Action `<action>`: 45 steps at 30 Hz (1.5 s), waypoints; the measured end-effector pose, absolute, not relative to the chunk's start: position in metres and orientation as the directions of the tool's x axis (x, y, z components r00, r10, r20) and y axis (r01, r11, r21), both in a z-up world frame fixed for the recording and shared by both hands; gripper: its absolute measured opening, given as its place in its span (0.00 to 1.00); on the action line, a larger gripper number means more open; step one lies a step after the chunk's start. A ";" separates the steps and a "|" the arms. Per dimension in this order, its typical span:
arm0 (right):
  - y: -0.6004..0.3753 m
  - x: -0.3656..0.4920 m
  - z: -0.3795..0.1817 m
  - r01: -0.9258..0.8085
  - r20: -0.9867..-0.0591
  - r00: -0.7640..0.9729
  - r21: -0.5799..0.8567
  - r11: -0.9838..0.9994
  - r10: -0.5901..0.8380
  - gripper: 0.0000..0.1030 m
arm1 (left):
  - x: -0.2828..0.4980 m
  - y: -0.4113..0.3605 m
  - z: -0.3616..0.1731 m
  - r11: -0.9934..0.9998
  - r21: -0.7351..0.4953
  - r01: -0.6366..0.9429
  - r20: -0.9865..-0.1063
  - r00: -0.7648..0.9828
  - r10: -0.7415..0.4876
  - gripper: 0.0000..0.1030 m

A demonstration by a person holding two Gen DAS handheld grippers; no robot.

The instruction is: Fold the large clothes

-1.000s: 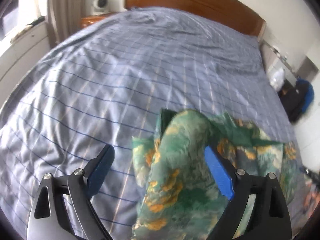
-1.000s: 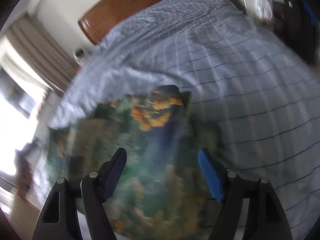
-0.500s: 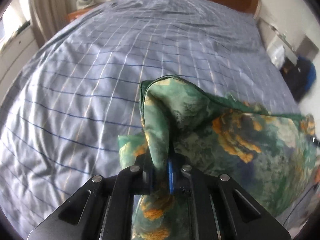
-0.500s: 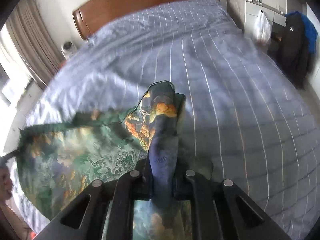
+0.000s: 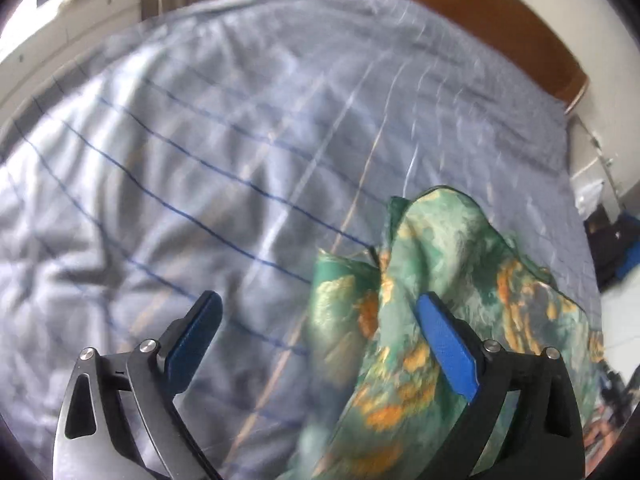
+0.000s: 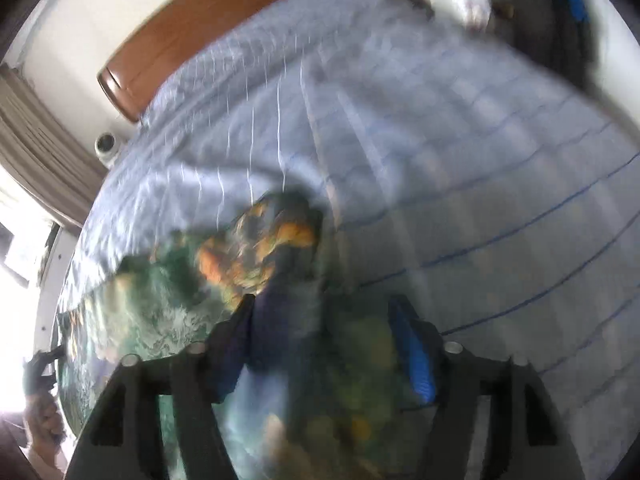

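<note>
A green garment with orange and white print (image 5: 436,280) lies bunched on the blue checked bedspread (image 5: 224,152). My left gripper (image 5: 316,332) is open just above the bed; a fold of the garment rises between its jaws, nearer the right blue pad (image 5: 444,344). In the right wrist view the garment (image 6: 256,256) spreads to the left, blurred. My right gripper (image 6: 324,340) is open, with garment cloth lying between its jaws.
A wooden headboard (image 5: 472,12) runs along the bed's far end. Curtains (image 6: 36,152) and a bright window are on the left. A dark bag with blue (image 6: 560,12) and a white cabinet stand to the right of the bed.
Both grippers were shut on the garment half a second ago and have opened now. The garment has dropped onto the bed. Both views have swung and are blurred.
</note>
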State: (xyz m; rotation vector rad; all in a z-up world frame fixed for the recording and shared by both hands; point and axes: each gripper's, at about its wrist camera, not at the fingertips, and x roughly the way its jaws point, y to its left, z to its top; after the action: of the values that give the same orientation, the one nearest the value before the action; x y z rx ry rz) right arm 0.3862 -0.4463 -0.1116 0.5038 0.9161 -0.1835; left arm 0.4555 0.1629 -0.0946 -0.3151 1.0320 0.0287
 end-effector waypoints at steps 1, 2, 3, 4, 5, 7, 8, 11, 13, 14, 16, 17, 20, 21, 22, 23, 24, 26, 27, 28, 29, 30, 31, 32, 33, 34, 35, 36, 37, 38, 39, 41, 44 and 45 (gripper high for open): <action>-0.445 0.376 -0.099 0.348 -0.782 0.622 0.322 0.881 0.040 0.65 | 0.443 0.164 -0.085 0.965 -0.209 -0.159 -0.837 0.539 -0.093 0.95; -0.439 0.362 -0.085 0.325 -0.769 0.638 0.292 0.899 0.020 0.65 | 0.428 0.162 -0.076 0.976 -0.172 -0.132 -0.826 0.559 -0.070 0.95; -0.432 0.352 -0.073 0.292 -0.759 0.651 0.283 0.913 0.027 0.65 | 0.414 0.158 -0.070 0.984 -0.149 -0.101 -0.816 0.574 -0.065 0.96; -0.422 0.344 -0.066 0.253 -0.747 0.663 0.284 0.925 0.048 0.65 | 0.396 0.152 -0.066 0.991 -0.116 -0.063 -0.810 0.584 -0.057 0.96; -0.408 0.328 -0.056 0.194 -0.730 0.678 0.290 0.937 0.086 0.65 | 0.380 0.147 -0.066 0.996 -0.085 -0.039 -0.808 0.588 -0.046 0.96; -0.384 0.302 -0.049 0.104 -0.711 0.687 0.301 0.948 0.151 0.65 | 0.355 0.141 -0.070 0.999 -0.052 -0.001 -0.805 0.592 -0.041 0.96; -0.371 0.292 -0.051 0.063 -0.698 0.689 0.323 0.944 0.193 0.69 | 0.339 0.135 -0.075 0.999 -0.031 0.017 -0.808 0.588 -0.035 0.96; -0.350 0.275 -0.079 0.024 -0.723 0.636 0.366 0.930 0.269 0.71 | 0.296 0.121 -0.095 0.999 0.008 0.044 -0.822 0.569 -0.018 0.96; -0.351 0.269 -0.107 0.110 -0.785 0.586 0.322 0.940 0.200 0.67 | 0.276 0.115 -0.105 0.999 0.004 0.045 -0.832 0.555 -0.021 0.96; -0.357 0.260 -0.114 0.155 -0.789 0.592 0.309 0.938 0.162 0.63 | 0.262 0.111 -0.109 0.999 -0.009 0.046 -0.833 0.552 -0.033 0.96; -0.360 0.243 -0.109 0.216 -0.772 0.630 0.283 0.935 0.088 0.63 | 0.237 0.103 -0.112 0.998 -0.038 0.051 -0.826 0.560 -0.060 0.96; -0.359 0.230 -0.103 0.235 -0.757 0.650 0.281 0.931 0.064 0.64 | 0.222 0.095 -0.116 0.997 -0.041 0.060 -0.819 0.569 -0.068 0.96; -0.337 0.187 -0.092 0.206 -0.715 0.695 0.293 0.933 0.071 0.71 | 0.202 0.072 -0.128 0.997 -0.006 0.075 -0.819 0.571 -0.048 0.96; -0.325 0.178 -0.092 0.200 -0.715 0.697 0.270 0.942 0.057 0.73 | 0.203 0.067 -0.132 0.997 -0.001 0.078 -0.824 0.565 -0.045 0.96; -0.315 0.167 -0.095 0.188 -0.715 0.697 0.253 0.949 0.053 0.73 | 0.202 0.060 -0.140 0.997 0.002 0.081 -0.830 0.555 -0.044 0.96; -0.300 0.152 -0.102 0.169 -0.718 0.694 0.231 0.958 0.051 0.73 | 0.202 0.052 -0.150 0.996 0.004 0.088 -0.842 0.538 -0.044 0.96; -0.292 0.142 -0.107 0.164 -0.724 0.688 0.210 0.964 0.041 0.73 | 0.203 0.048 -0.156 0.996 0.009 0.086 -0.849 0.527 -0.038 0.96; -0.279 0.125 -0.122 0.176 -0.734 0.679 0.177 0.968 0.011 0.73 | 0.202 0.043 -0.165 0.997 0.027 0.078 -0.847 0.531 -0.019 0.96; -0.273 0.118 -0.129 0.183 -0.739 0.674 0.171 0.968 0.003 0.73 | 0.201 0.041 -0.168 0.996 0.039 0.075 -0.839 0.544 -0.008 0.97; -0.269 0.113 -0.135 0.193 -0.743 0.669 0.167 0.967 -0.005 0.73 | 0.200 0.040 -0.169 0.996 0.047 0.075 -0.834 0.552 -0.002 0.98; -0.267 0.111 -0.142 0.203 -0.752 0.659 0.160 0.966 -0.013 0.73 | 0.199 0.038 -0.172 0.995 0.057 0.079 -0.832 0.555 0.004 0.98; -0.266 0.110 -0.150 0.210 -0.765 0.644 0.160 0.964 -0.013 0.73 | 0.199 0.037 -0.173 0.995 0.062 0.082 -0.831 0.557 0.006 0.98; -0.267 0.111 -0.160 0.219 -0.780 0.626 0.163 0.962 -0.011 0.73 | 0.199 0.037 -0.174 0.994 0.064 0.085 -0.829 0.559 0.005 0.98; -0.268 0.112 -0.164 0.220 -0.781 0.624 0.163 0.962 -0.010 0.74 | 0.200 0.037 -0.175 0.994 0.060 0.089 -0.831 0.556 0.001 0.99; -0.266 0.112 -0.168 0.215 -0.779 0.627 0.152 0.965 -0.017 0.75 | 0.200 0.037 -0.177 0.994 0.057 0.090 -0.834 0.552 -0.003 0.99; -0.265 0.114 -0.170 0.210 -0.779 0.627 0.146 0.967 -0.018 0.78 | 0.202 0.037 -0.179 0.995 0.051 0.091 -0.838 0.546 -0.007 0.99; -0.265 0.115 -0.173 0.206 -0.781 0.625 0.140 0.968 -0.020 0.80 | 0.203 0.038 -0.180 0.995 0.045 0.092 -0.841 0.541 -0.012 0.99; -0.264 0.116 -0.175 0.206 -0.782 0.623 0.134 0.969 -0.024 0.80 | 0.204 0.039 -0.182 0.995 0.042 0.092 -0.842 0.539 -0.014 0.99; -0.263 0.116 -0.177 0.207 -0.781 0.623 0.128 0.970 -0.030 0.81 | 0.204 0.039 -0.183 0.995 0.043 0.093 -0.842 0.539 -0.014 0.99; -0.263 0.116 -0.178 0.209 -0.779 0.626 0.126 0.970 -0.034 0.82 | 0.204 0.038 -0.183 0.994 0.046 0.095 -0.841 0.542 -0.013 0.99; -0.263 0.118 -0.181 0.208 -0.777 0.629 0.123 0.970 -0.037 0.82 | 0.204 0.038 -0.183 0.994 0.047 0.096 -0.838 0.545 -0.013 0.99; -0.261 0.117 -0.183 0.202 -0.772 0.634 0.105 0.974 -0.049 0.83 | 0.205 0.037 -0.184 0.994 0.051 0.098 -0.835 0.550 -0.012 0.99; -0.257 0.118 -0.187 0.200 -0.766 0.639 0.083 0.976 -0.065 0.83 | 0.199 0.038 -0.188 0.994 0.052 0.101 -0.834 0.552 -0.012 0.99; -0.255 0.117 -0.187 0.200 -0.766 0.639 0.079 0.977 -0.069 0.83 | 0.199 0.038 -0.188 0.993 0.052 0.102 -0.834 0.551 -0.013 0.99</action>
State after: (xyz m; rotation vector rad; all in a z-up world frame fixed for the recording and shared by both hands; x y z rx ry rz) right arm 0.1175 -0.2551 -0.1872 0.1623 0.8654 -0.1545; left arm 0.1987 0.0382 -0.1879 0.0982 0.9852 -0.0679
